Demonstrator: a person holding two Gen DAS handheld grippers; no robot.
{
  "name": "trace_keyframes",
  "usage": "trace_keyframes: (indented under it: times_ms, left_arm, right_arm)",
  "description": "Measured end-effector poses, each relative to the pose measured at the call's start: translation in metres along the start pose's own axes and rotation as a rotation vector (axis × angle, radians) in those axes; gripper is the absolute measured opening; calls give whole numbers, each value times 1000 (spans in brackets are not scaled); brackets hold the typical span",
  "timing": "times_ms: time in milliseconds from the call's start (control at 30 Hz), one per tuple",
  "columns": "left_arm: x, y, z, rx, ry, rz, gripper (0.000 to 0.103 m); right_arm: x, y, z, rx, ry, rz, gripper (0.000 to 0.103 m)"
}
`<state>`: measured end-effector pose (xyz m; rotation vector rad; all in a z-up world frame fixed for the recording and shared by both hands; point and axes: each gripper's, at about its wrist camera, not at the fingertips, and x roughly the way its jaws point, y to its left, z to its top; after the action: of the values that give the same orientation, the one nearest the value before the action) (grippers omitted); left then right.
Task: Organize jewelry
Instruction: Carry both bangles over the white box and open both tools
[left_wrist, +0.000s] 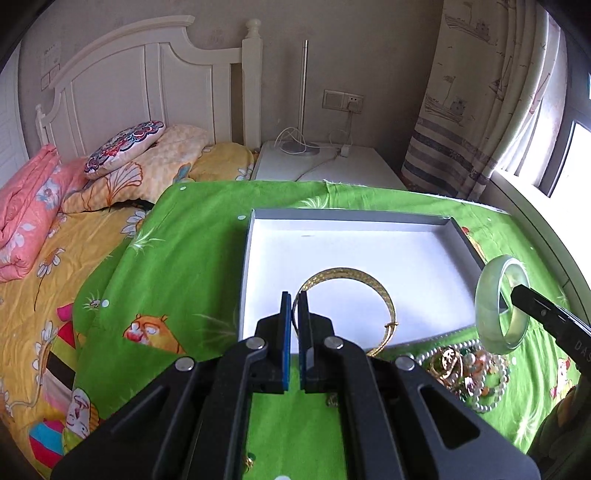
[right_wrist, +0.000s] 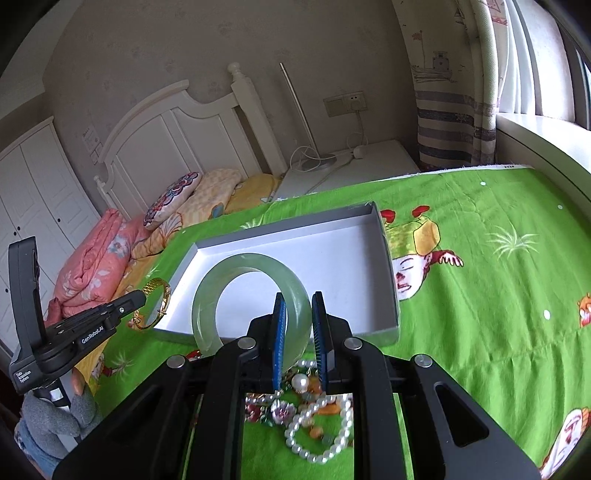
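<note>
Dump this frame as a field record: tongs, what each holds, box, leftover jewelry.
left tongs: shut on gold bangle, held above the box's near-left part
right tongs: shut on jade bangle, held upright over the box's near edge
box: shallow, grey rim, white inside, nothing lying in it
loose pile: pearl strand, beads, charms on the green cloth, near side of the box
surface: cloth spread beside a bed
</note>
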<state>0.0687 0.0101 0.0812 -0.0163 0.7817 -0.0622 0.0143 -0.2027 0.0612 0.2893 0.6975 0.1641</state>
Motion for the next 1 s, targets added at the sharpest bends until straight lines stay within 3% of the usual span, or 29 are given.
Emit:
trace_keyframes:
  times_ms: [267, 567, 600, 633, 667, 700, 733, 800, 1000]
  left_arm:
    - [52, 3, 20, -48, 83, 20, 3]
    - [84, -1, 36, -54, 110, 71, 4]
    - [90, -1, 36, -55, 121, 71, 8]
    - [94, 0, 37, -56, 135, 73, 30]
    - [97, 2, 36, -58, 143, 79, 49]
    - [96, 4, 34, -63, 133, 35, 69]
    - [94, 5, 31, -66, 121, 16, 75]
    - [91, 0, 24, -36, 102, 31, 76]
    - [87, -20, 5, 54, 90, 67, 81]
  right_arm:
    - [57, -8, 16, 23, 96, -60, 17]
    - [86, -10, 39, 49, 115, -79, 19]
    - [88, -11, 41, 52, 114, -95, 19]
    - [89, -14, 43, 50, 115, -120, 23]
    - [89, -17, 44, 45, 123, -135, 39]
    - [88, -20, 43, 47, 134, -143, 51]
    - [85, -24, 42, 51, 131, -142, 68]
    - [78, -29, 39, 39, 116, -105, 66]
    - [67, -24, 25, -21, 114, -101, 66]
